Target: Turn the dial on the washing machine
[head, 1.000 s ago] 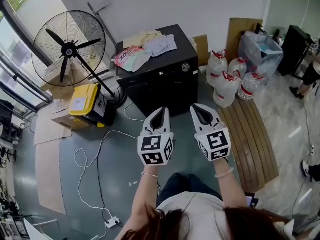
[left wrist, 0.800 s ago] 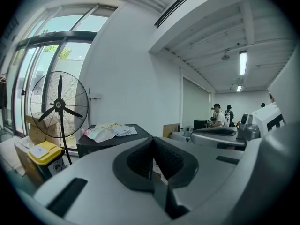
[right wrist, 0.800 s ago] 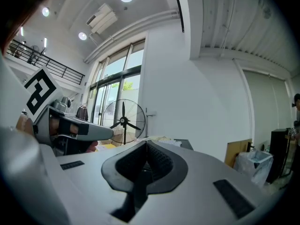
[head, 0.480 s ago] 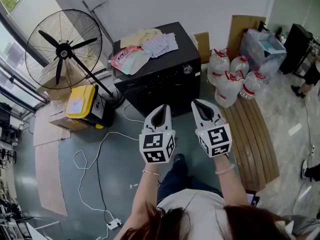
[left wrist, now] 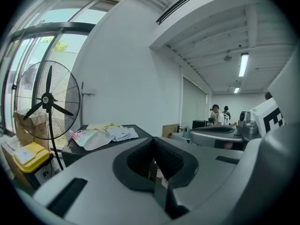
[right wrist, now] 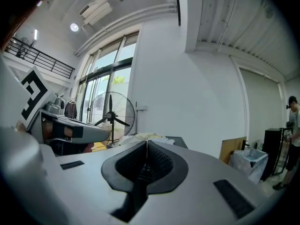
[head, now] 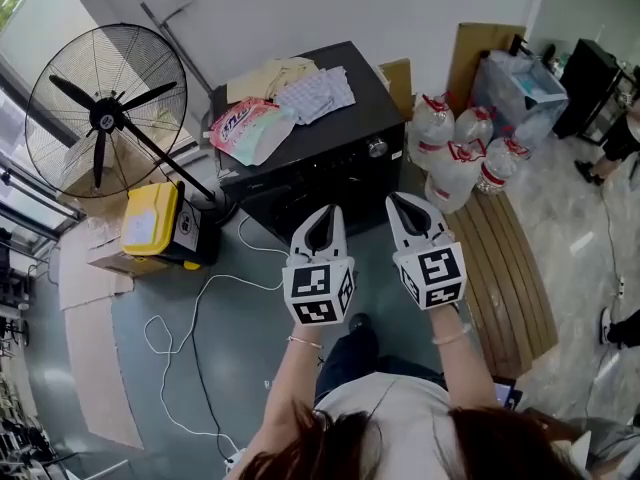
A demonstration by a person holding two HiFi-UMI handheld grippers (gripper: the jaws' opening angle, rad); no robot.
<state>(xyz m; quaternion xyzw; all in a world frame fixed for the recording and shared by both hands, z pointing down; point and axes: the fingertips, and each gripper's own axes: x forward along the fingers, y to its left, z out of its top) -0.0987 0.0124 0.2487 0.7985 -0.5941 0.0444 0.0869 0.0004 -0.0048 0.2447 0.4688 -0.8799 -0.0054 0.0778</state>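
Observation:
The black washing machine (head: 320,163) stands against the far wall, with its silver dial (head: 377,148) at the right end of the front panel. Both grippers are held side by side in front of it, pointing at it and apart from it. My left gripper (head: 326,212) is shut with nothing in it, its tips in line with the middle of the machine's front. My right gripper (head: 401,200) is shut and empty too, its tips a short way below and right of the dial. In the left gripper view the machine's top (left wrist: 133,128) shows beyond the closed jaws.
A detergent pouch (head: 245,128) and folded cloths (head: 312,90) lie on the machine. A large standing fan (head: 105,118) and a yellow box (head: 152,220) are to the left. Water bottles (head: 460,158) and a wooden bench (head: 510,268) are on the right. A white cable (head: 200,298) runs over the floor.
Both grippers have moved forward together toward the washing machine, which now lies closer under their tips. Both have stayed shut.

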